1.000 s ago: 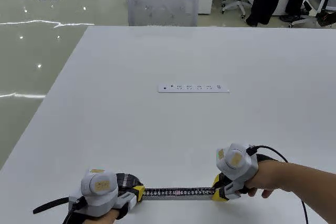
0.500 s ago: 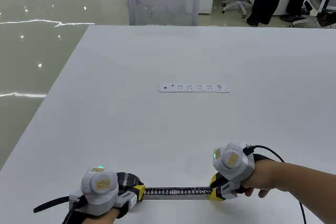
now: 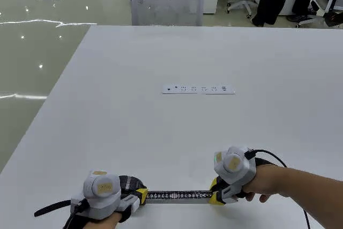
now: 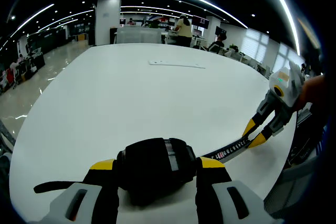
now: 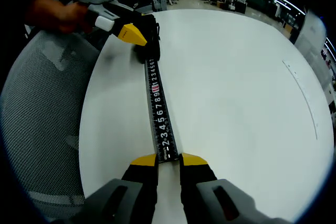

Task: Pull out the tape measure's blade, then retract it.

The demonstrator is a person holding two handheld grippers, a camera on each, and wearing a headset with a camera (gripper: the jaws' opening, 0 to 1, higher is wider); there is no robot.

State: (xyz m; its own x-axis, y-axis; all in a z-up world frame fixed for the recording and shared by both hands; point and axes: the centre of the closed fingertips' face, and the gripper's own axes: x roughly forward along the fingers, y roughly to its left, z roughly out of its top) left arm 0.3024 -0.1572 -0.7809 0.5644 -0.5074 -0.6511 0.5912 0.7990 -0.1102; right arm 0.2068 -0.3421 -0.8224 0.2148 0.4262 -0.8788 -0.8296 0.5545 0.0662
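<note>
- Task status: the blade [image 3: 179, 195] is drawn out of the tape measure [image 3: 130, 186] and spans the gap between the two grippers. The pull-out step is judged at least partly done. The retraction is not complete, since printed scale is exposed along the whole span.
- Location of the work: the tape measure is seated on the white surface [image 3: 161, 132] at its near edge, left of centre in the head view. The blade is laid flat and straight on the surface, running to the right. A black strap [image 3: 51, 209] trails from the case to the left.
- Left gripper [image 3: 140, 194]: the jaws are closed on the black case of the tape measure, one yellow tip on each side of it, as shown in the left gripper view. The gripper is held low, close to the surface, and is pointed to the right along the blade.
- Right gripper [image 3: 216, 198]: the jaws are closed on the free end of the blade, which is seen entering between the yellow tips in the right gripper view. The gripper is pointed to the left, towards the case, with the wrist kept near the surface.
- Other items: a white power strip [image 3: 198, 89] is located mid-surface, well apart from the work.
- Remaining work, as judged: the blade is to be returned fully into the case under control.
</note>
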